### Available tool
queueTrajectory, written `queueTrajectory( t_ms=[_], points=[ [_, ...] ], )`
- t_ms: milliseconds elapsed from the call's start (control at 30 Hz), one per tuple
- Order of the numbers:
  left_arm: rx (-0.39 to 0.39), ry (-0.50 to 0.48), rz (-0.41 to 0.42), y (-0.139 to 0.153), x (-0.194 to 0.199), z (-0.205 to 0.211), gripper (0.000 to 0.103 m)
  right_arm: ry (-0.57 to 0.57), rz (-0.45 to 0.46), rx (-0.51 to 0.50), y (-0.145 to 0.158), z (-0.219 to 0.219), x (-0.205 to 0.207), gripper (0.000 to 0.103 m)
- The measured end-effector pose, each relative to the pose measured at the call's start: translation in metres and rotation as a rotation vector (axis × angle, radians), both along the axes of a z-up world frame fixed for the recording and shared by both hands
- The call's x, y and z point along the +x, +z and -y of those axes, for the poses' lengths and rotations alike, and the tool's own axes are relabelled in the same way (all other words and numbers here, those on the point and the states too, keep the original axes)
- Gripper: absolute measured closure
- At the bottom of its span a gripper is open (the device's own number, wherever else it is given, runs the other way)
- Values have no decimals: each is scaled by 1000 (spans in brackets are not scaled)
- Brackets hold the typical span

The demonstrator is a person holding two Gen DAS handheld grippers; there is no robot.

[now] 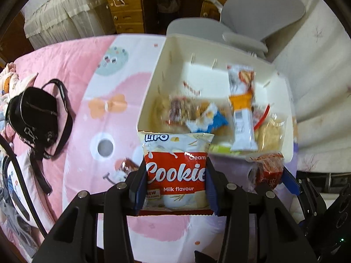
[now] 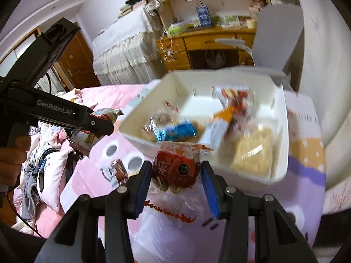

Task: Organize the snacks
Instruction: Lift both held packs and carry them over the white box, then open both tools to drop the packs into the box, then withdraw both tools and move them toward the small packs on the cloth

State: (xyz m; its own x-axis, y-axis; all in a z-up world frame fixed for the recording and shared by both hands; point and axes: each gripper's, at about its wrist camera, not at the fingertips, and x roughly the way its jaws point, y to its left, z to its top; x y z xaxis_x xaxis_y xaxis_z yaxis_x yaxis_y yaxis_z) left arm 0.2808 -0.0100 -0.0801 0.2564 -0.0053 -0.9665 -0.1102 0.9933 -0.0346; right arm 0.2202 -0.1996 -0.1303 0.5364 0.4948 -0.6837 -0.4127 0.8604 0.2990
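Snacks are what I'm sorting, and both grippers carry one. My left gripper (image 1: 175, 173) has its jaws pinched on the sides of the cookie packet (image 1: 175, 166), held upright with its printed face toward the camera, just at the near wall of the white bin (image 1: 151, 83). My right gripper (image 2: 175, 175) is clamped on the red-wrapped snack (image 2: 175, 168), whose clear wrapper trails down between the fingers (image 2: 143, 188); it too sits just short of the bin's near rim.

I judge both items are held clear of the pink bedspread (image 1: 72, 65) so they can pass over the bin wall and drop inside. The bin already holds several packets: a blue-and-white one (image 1: 210, 120), a tall white-and-orange one (image 1: 241, 114) leaning on the far right, and a pale cracker pack (image 2: 252, 151) at the near right. The contents are blurred, so I can't read them.

One small shiny snack (image 2: 116, 171) lies on the bedspread to the left, near the bin, not yet collected. A black bag (image 1: 33, 118) lies well apart at far left, outside my concern.
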Motion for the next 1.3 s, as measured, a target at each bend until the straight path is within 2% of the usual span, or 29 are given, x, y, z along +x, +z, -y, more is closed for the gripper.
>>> queueTrajectory(
  t_ms=[300, 500, 567, 600, 633, 733, 900, 1200, 1300],
  points=[
    [-33, 7, 130, 27, 32, -10, 59, -56, 110, -24, 26, 4, 24, 57],
    [-59, -19, 177, 34, 43, -4, 58, -163, 86, -9, 26, 21, 40, 57],
    [-72, -26, 180, 32, 46, -1, 55, -172, 81, -17, 24, 23, 41, 54],
    [-75, -30, 177, 31, 47, 0, 46, -178, 77, -25, 23, 23, 42, 54],
    [-69, -31, 170, 30, 49, 2, 43, -180, 67, -29, 21, 23, 44, 54],
    [-71, -39, 167, 27, 48, 4, 43, -169, 22, -21, 16, 23, 46, 52],
    [-84, -25, 154, 26, 42, -2, 43, -167, 10, -30, 16, 22, 43, 46],
    [-87, -7, 139, 30, 14, -29, 42, -203, -48, -13, 21, 20, 32, 45],
    [-99, -11, 131, 30, 3, -40, 39, -222, -74, 2, 24, 19, 26, 44]
  ],
)
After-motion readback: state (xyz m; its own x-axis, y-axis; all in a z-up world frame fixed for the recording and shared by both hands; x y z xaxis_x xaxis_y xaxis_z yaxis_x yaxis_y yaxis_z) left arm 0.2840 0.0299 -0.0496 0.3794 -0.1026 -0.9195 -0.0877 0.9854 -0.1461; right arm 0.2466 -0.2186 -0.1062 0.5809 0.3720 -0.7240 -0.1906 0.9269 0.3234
